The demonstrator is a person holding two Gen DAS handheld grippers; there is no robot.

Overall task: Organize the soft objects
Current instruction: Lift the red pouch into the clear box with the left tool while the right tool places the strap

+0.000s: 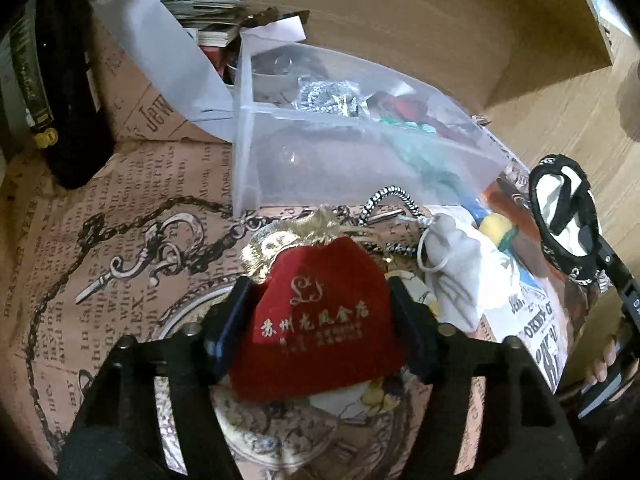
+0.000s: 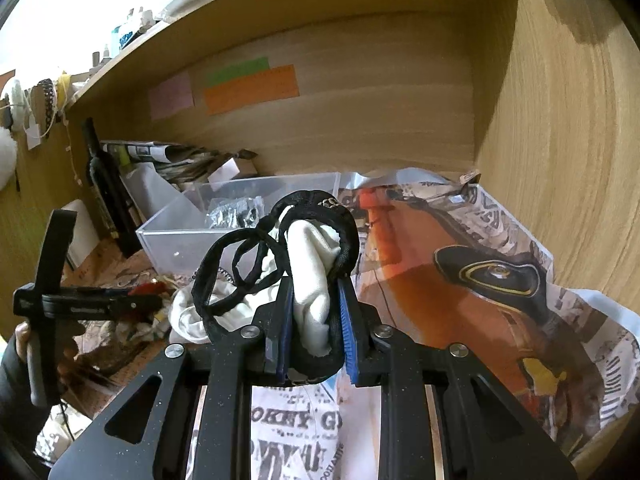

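Plastic bin stands behind pouch, bottle left.

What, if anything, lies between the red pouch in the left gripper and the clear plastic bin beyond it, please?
Nothing tall does. The red pouch is clamped in the left gripper, and only a gold pouch and a striped cord lie low on the paper before the clear bin, whose top is open.

I read a cluttered home desk nook: oak-veneer shelf walls, dark wine bottle at ten o'clock, newsprint-patterned table cover.
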